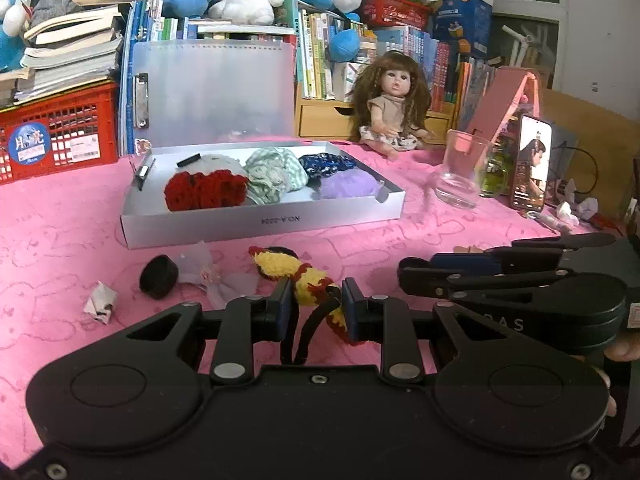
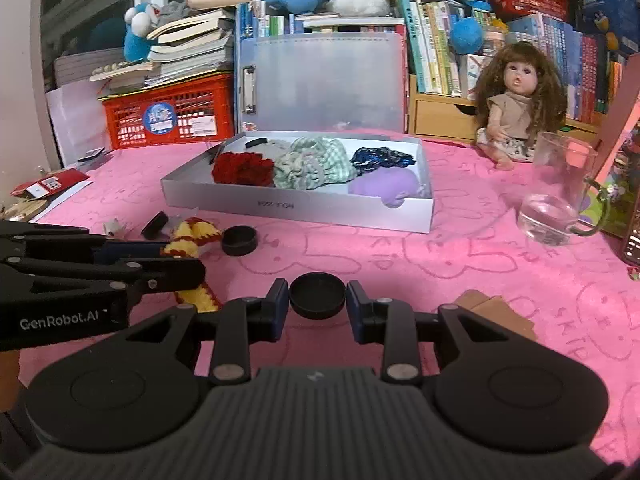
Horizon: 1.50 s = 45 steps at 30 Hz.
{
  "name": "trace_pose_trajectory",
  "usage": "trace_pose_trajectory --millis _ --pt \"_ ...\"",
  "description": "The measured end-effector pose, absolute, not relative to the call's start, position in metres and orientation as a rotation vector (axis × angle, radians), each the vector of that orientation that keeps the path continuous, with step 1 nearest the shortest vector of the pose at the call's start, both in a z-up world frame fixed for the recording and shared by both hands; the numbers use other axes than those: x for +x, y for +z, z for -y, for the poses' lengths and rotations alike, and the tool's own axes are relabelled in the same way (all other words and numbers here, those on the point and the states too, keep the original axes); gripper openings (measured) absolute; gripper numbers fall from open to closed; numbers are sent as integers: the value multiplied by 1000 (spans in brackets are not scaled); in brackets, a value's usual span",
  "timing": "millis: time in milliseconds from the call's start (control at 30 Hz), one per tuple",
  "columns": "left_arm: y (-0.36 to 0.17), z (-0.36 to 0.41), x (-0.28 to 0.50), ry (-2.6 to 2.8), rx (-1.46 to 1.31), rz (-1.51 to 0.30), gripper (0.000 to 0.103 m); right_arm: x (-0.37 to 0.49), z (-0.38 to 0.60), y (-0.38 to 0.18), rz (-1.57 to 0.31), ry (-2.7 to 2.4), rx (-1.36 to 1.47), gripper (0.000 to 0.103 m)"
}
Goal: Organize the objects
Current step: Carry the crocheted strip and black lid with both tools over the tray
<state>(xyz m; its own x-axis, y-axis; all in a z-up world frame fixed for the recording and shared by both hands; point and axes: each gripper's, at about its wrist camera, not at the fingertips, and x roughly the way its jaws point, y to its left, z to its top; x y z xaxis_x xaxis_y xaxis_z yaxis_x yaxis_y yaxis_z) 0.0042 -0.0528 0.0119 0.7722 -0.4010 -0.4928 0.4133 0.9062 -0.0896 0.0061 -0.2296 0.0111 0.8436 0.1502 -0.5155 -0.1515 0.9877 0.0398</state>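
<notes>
Soft, even indoor light leaves only faint shadows beneath the jaws, while both fisheye views bend sharply and darken toward their corners.

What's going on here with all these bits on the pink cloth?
A person is tidying small things using two hand-held grippers. The left gripper is shut on a yellow and red crocheted hair tie, and the right gripper is shut on a black round lid. Both are low over the pink cloth. Ahead, an open white box already holds several hair ties. Another black lid lies loose nearby.
</notes>
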Motion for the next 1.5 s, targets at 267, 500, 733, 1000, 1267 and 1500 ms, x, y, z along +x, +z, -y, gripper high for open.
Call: trace_pose_trajectory --millis 267,500,733,1000,1267,1500 --pt "31 53 10 -405 51 -514 25 8 230 29 -528 129 -9 36" --pt "43 46 19 -389 25 -497 25 16 232 39 -543 87 15 36" --pt "48 40 32 -357 9 -491 25 26 239 40 -555 68 56 36" --pt "52 33 56 -321 -13 -489 25 42 243 41 -557 61 77 36" --pt "54 28 85 -292 -53 -502 25 64 246 51 -544 56 85 36" --pt "53 21 110 -269 -82 -504 25 85 255 57 -542 57 115 36"
